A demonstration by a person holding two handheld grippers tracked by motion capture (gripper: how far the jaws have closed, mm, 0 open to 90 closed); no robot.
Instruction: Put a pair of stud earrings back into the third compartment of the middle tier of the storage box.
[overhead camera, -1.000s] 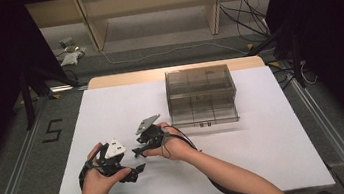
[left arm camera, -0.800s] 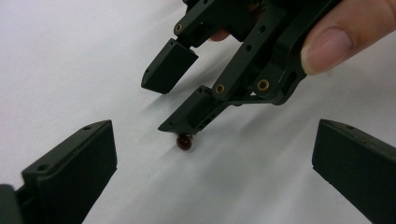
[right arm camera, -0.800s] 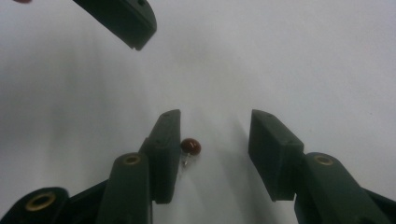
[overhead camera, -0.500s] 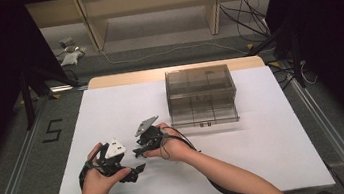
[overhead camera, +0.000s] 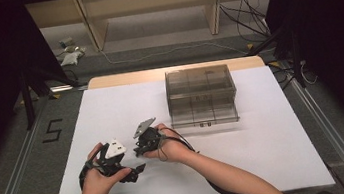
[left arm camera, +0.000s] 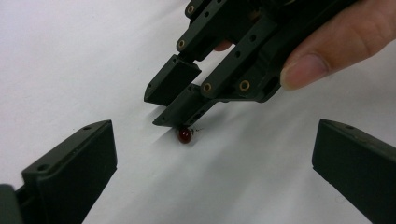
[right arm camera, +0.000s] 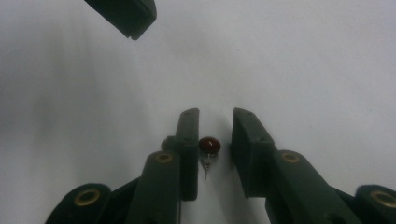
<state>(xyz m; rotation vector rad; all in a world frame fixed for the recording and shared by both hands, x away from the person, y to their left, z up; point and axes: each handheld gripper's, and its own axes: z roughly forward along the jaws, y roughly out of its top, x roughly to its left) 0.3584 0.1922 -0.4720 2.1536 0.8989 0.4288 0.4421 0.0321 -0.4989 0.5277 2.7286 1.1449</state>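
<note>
The small dark-red glossy bead with a thin wire stub [right arm camera: 209,144] lies between the right gripper [right arm camera: 215,140]'s closing, not yet pinching jaws, touching the left one, while the left gripper [left arm camera: 210,154] waits wide open nearby

On the table [overhead camera: 279,163], a box [overhead camera: 201,95] sits toward the far edge. Nearer the person and left of the box, the right gripper [overhead camera: 139,149] straddles a bead [right arm camera: 209,143] lying on the table. The left gripper [overhead camera: 137,172] rests farther left of the box, just beside the bead.
</note>
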